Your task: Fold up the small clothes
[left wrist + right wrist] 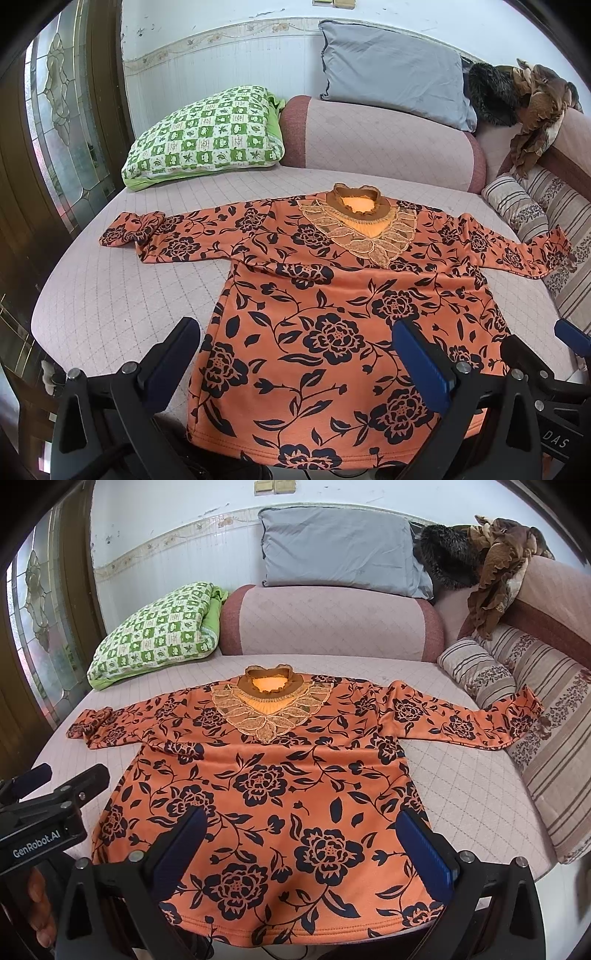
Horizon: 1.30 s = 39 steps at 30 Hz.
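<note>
An orange top with a dark flower print (332, 332) lies flat and face up on the pink quilted bed (122, 295), collar away from me, both sleeves spread out; it also shows in the right wrist view (266, 786). My left gripper (295, 350) is open and empty, hovering over the lower left part of the top near the hem. My right gripper (303, 842) is open and empty over the lower middle of the top. The right gripper's fingers (524, 354) show at the right edge of the left wrist view. The left gripper (62, 779) shows at the left of the right wrist view.
A green checked cushion (207, 133) lies at the back left. A pink bolster (380, 140) and grey pillow (391, 70) stand behind the collar. Striped cushions (546, 716) line the right side, touching the right sleeve. Brown clothes (491, 565) are piled at back right. A glass door (62, 110) is at left.
</note>
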Tool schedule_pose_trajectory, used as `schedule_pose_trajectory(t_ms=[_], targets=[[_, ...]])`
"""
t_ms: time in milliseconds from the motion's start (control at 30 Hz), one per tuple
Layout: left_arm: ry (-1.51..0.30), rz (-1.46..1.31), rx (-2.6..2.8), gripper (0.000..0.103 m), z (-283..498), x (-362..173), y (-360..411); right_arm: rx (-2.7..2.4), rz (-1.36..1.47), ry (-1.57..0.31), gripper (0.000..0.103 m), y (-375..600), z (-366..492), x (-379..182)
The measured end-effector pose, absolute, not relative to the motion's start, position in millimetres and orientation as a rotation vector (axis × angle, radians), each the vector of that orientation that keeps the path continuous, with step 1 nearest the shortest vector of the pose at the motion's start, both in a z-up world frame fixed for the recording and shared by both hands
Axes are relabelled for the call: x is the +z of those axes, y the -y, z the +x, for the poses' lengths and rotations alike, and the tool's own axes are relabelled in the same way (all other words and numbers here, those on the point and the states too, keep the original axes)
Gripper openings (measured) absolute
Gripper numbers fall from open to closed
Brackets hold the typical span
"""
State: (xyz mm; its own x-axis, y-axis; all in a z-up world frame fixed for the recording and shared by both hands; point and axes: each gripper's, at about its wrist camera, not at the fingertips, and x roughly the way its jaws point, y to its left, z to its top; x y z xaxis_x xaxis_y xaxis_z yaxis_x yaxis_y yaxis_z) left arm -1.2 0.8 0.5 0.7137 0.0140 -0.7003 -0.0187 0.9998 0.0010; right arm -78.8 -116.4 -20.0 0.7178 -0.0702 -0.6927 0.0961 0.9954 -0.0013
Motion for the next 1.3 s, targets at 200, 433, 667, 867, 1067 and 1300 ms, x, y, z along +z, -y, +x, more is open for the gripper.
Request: schedule_pose_trajectory(t_ms=[200, 433, 667, 867, 1067, 1300], targets=[[-0.776, -0.008, 0.017, 0.103, -2.4, 0.4, -1.3, -0.089, 0.037, -0.766, 0.103, 116.8, -78.8, -19.9], [-0.777, -0.01, 0.019, 0.103, -2.0, 0.3, -0.9, -0.09, 0.03, -0.756, 0.103, 115.0, -79.5, -18.1], [-0.775, -0.007, 0.021, 0.103, -3.0, 0.5, -1.1, -0.088, 0.029, -0.753, 0.103, 115.3, -79.8, -16.7], [-0.778, -0.013, 0.021, 0.103, -3.0, 0.4, -2.5, -0.088, 0.03, -0.754, 0.103, 115.1, -80.6, -16.3], [-0.778, -0.009, 0.022, 0.103, -3.2, -0.5, -1.5, -0.087, 0.032, -0.75, 0.103, 115.7, -79.9, -14.9], [-0.783, -0.01, 0.021, 0.103, -2.7, -2.2, -1.8, -0.087, 0.035, -0.749, 0.103, 116.1, -79.9, -14.7]])
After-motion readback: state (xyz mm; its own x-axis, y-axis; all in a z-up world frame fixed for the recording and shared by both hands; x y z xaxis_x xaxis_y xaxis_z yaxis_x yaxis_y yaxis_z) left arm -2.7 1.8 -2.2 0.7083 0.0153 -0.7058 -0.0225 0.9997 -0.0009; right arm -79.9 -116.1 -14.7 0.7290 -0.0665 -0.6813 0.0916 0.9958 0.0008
